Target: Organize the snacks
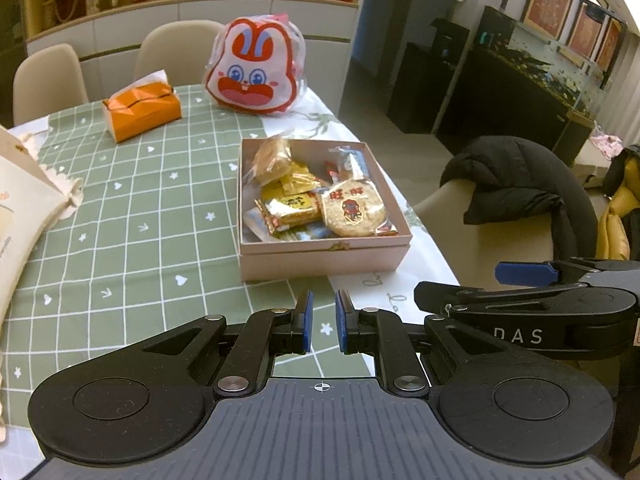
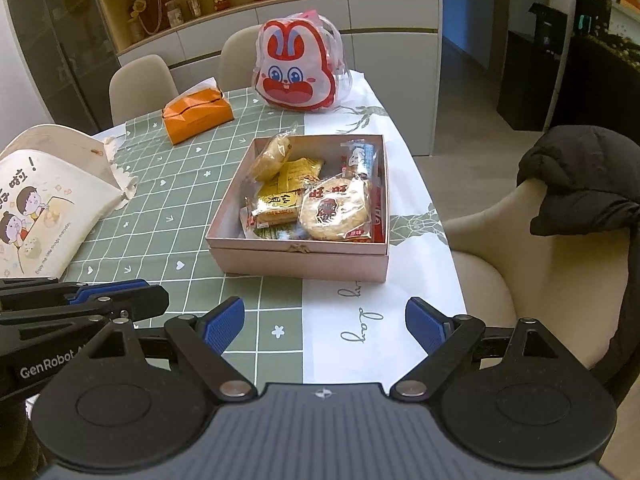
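A pink open box [image 1: 320,254] [image 2: 296,260] stands on the table near its right edge, filled with several wrapped snacks: a round rice cracker [image 1: 354,210] [image 2: 336,210], a yellow packet [image 1: 290,206] [image 2: 278,202] and a pastry [image 1: 272,158] [image 2: 272,154]. My left gripper [image 1: 322,322] hovers just in front of the box, its jaws close together with a narrow gap and nothing between them. My right gripper [image 2: 325,326] is open and empty, in front of the box over the table's near edge. A rabbit-face snack bag [image 1: 256,68] [image 2: 298,70] stands at the far end.
An orange tissue box [image 1: 142,110] [image 2: 198,114] sits at the far left. A cream cartoon tote bag [image 1: 24,200] [image 2: 44,204] lies on the left. A chair with a black jacket [image 1: 516,184] [image 2: 580,184] stands right of the table. Two chairs stand behind.
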Demonstrator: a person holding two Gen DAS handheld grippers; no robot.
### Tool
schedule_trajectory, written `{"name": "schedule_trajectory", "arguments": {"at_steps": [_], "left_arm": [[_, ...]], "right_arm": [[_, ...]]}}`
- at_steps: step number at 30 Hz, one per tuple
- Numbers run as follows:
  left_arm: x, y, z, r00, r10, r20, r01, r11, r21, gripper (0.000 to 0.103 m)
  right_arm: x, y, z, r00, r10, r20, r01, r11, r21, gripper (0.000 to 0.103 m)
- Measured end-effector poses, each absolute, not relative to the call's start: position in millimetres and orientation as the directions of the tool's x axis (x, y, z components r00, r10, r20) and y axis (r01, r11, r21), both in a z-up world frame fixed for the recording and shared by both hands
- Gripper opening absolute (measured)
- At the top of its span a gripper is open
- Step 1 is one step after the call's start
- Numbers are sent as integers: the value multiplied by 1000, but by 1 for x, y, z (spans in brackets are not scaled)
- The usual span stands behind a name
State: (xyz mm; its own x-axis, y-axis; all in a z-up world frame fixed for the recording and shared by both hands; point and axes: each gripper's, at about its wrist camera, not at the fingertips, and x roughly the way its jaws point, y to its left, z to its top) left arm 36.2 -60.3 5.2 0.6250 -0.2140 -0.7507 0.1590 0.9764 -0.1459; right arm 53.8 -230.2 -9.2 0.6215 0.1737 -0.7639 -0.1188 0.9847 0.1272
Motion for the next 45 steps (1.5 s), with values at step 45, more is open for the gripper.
{"name": "schedule_trajectory", "arguments": {"at_steps": [45], "left_arm": [[34, -58, -10, 561, -229, -795, 124, 973, -193, 16]], "right_arm": [[53, -223, -25, 564, 180, -806, -124, 983, 132, 89]]}}
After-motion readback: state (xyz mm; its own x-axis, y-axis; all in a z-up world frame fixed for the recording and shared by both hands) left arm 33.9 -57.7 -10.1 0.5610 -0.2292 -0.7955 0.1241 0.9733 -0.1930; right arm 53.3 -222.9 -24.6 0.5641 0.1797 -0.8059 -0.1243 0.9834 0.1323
